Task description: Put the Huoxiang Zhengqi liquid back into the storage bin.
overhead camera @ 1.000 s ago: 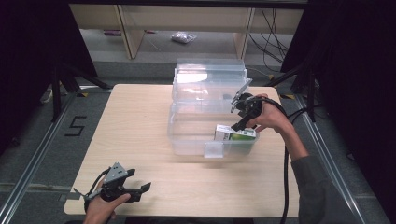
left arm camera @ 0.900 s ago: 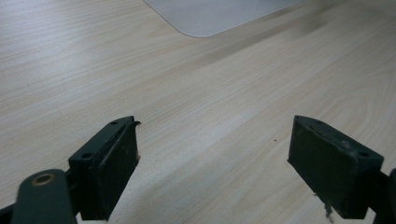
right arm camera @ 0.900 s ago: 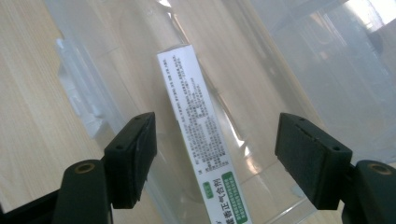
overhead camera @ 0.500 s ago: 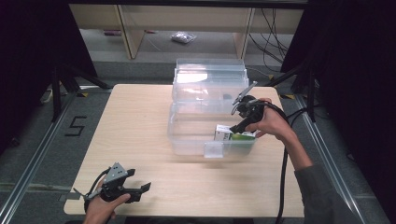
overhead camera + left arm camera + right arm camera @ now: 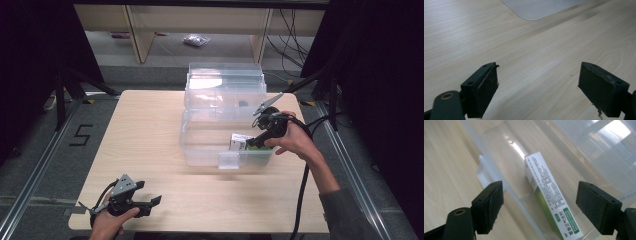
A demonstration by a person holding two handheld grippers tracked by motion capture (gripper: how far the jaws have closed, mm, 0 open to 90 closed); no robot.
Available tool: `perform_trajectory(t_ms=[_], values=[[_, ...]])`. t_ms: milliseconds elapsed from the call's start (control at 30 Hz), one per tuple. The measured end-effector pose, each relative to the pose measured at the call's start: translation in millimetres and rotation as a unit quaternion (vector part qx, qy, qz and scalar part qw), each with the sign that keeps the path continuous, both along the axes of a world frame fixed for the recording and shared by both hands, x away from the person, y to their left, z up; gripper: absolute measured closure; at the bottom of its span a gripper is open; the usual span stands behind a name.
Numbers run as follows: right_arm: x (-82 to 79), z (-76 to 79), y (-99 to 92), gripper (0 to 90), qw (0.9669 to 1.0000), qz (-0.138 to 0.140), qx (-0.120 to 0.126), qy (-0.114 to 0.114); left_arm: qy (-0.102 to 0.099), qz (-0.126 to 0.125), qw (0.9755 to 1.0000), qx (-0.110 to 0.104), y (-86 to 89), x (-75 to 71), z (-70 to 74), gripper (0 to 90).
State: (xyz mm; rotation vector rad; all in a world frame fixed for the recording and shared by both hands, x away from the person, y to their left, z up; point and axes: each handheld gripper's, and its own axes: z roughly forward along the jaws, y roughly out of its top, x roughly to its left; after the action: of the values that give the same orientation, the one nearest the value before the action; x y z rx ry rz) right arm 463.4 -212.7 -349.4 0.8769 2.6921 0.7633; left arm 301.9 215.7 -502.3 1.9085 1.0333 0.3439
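Inside the clear plastic bin (image 5: 200,150), at its near right corner, the right tool (image 5: 254,144) hangs just above a white and green carton (image 5: 549,197) with its jaws spread wide and nothing pressed between them; they have just been opening, and in the right gripper view the carton lies flat on the bin floor, free of both pads and tight against the near wall. That reads as the placing step all but done: the carton is in the bin and let go. The next move, as I judge it, calls for lifting the right tool straight up over the rim before swinging away, since the near wall and the small front latch tab (image 5: 229,160) sit close under the hand. Behind the bin its hinged lid (image 5: 225,82) stands open, so room overhead is free but the back is blocked. Down at the near left corner of the worktop (image 5: 150,130) the left tool (image 5: 150,202) rests low with its jaws apart and empty, bare wood all around it, well apart from the bin
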Motion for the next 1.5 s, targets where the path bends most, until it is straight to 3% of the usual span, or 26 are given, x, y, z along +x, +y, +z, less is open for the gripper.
perform_trajectory(t_ms=[100,133,200,267,300,400,467,500,567,600,700,733,767,800,833,867,1000,1067,1167,1200,1267,1367,1433,1500], values=[[-8.1,0.9,0.2,22.4,0.9999,-0.009,0.006,0.001,0.001,0.0,1.0,0.0,-0.2,0.0,-0.1,15.2],[-8.4,0.3,-0.5,22.3,0.9999,0.004,0.008,-0.011,0.0,-0.001,1.0,0.002,0.0,0.0,0.1,15.2],[-12.8,-0.2,0.4,22.4,0.9998,-0.008,0.015,-0.006,0.0,-0.001,1.0,0.002,0.1,0.0,0.2,15.2],[-13.7,-1.6,-0.2,22.4,0.9993,-0.001,0.031,-0.02,0.0,-0.001,1.0,0.002,0.1,-0.1,0.2,15.2],[-15.6,0.1,-0.4,22.5,0.9995,-0.009,0.029,-0.009,0.0,0.0,1.0,0.0,-0.2,-0.1,0.1,15.2],[-19.1,-0.7,-0.7,21.5,0.9989,-0.016,0.037,-0.023,0.0,0.0,1.0,0.0,-0.2,-0.1,0.0,15.2],[-22.3,-1.3,0.8,21.6,0.9983,-0.025,0.048,-0.019,0.0,-0.001,1.0,0.001,0.1,-0.1,0.1,15.2],[-21.7,-2.3,-0.8,21.3,0.9986,-0.011,0.044,-0.029,0.0,-0.001,1.0,0.002,0.1,-0.1,0.2,15.2],[-24.5,-3.3,0.1,21.4,0.9984,-0.02,0.048,-0.023,0.0,0.0,1.0,0.0,-0.2,-0.1,0.1,15.2],[-23.5,-6.8,-0.6,21.4,0.9978,-0.006,0.05,-0.042,0.0,0.0,1.0,0.002,0.1,-0.1,0.2,15.2],[-28.8,-7.2,1.3,21.5,0.9982,-0.017,0.054,-0.018,0.0,-0.001,1.0,0.001,0.1,-0.2,0.2,15.2],[-27.2,-10.3,0.0,21.5,0.9975,-0.003,0.054,-0.045,0.0,-0.001,1.0,0.001,0.1,-0.2,0.2,15.2],[-31.5,-7.2,2.3,21.5,0.9979,-0.029,0.058,-0.002,0.0,-0.001,1.0,0.001,0.1,-0.1,0.2,15.2],[-31.4,-8.6,1.4,21.5,0.9981,-0.017,0.057,-0.015,0.0,-0.001,1.0,0.002,0.1,-0.1,0.1,15.2],[-33.1,-10.7,2.5,21.6,0.9974,-0.026,0.065,-0.017,0.0,-0.002,1.0,0.002,0.1,-0.1,0.1,15.2],[-33.8,-9.1,2.2,21.6,0.9976,-0.027,0.063,-0.003,0.0,-0.001,1.0,0.002,0.0,0.0,0.1,15.2],[-36.1,-15.0,0.3,21.6,0.9977,-0.009,0.061,-0.028,0.0,-0.001,1.0,0.002,0.0,-0.2,0.2,15.2],[-40.2,-16.3,1.8,21.6,0.9969,-0.022,0.073,-0.016,0.0,-0.001,1.0,0.002,0.1,-0.1,0.2,15.2],[-42.4,-18.1,0.3,21.4,0.9968,-0.013,0.073,-0.03,-0.001,0.001,1.0,0.003,-0.2,-0.4,0.3,15.2],[-44.7,-19.4,1.1,21.3,0.9965,-0.016,0.08,-0.019,-0.001,0.001,1.0,0.003,-0.2,-0.4,0.3,15.2],[-46.5,-20.7,1.0,21.1,0.9962,-0.017,0.08,-0.029,-0.001,0.001,1.0,0.003,-0.1,-0.4,0.2,15.2],[-49.2,-21.7,1.7,21.3,0.9962,-0.013,0.082,-0.024,0.0,-0.001,1.0,0.002,-0.1,-0.1,0.0,15.2],[-50.4,-23.7,2.3,21.3,0.9957,-0.012,0.085,-0.035,-0.001,-0.001,1.0,0.003,0.0,-0.2,0.1,15.2],[-51.8,-22.7,2.1,21.2,0.996,-0.01,0.085,-0.027,-0.001,0.0,1.0,0.002,0.0,-0.3,0.1,15.2]])
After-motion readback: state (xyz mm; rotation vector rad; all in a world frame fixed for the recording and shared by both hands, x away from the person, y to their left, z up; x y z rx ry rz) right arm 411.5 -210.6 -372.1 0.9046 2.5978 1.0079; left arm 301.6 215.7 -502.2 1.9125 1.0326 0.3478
